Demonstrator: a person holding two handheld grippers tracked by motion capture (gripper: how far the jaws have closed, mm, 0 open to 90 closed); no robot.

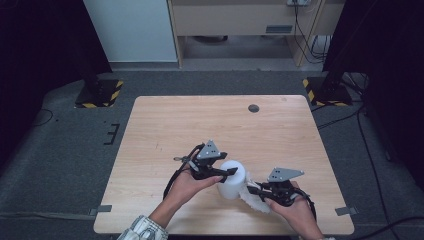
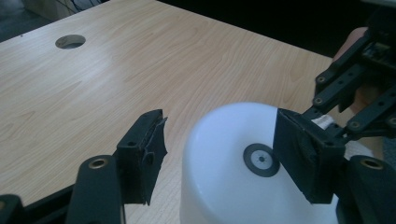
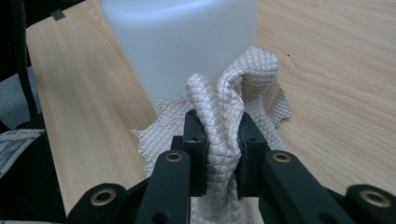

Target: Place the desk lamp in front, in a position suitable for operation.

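Observation:
A white cup stands upside down near the table's front edge, its flat base facing up with a small dark ring on it. My left gripper is open at the cup's left side; one jaw hangs over the base, the other stays clear of the wall. A cream quilted cloth lies against the cup's right side. My right gripper is shut on a bunched fold of the cloth, which presses against the cup's wall. The right gripper shows beyond the cup in the left gripper view.
The light wooden table has a round cable hole near its far edge. Grey carpet surrounds it, with two dark stands on striped bases at the back and cables on the floor at the right.

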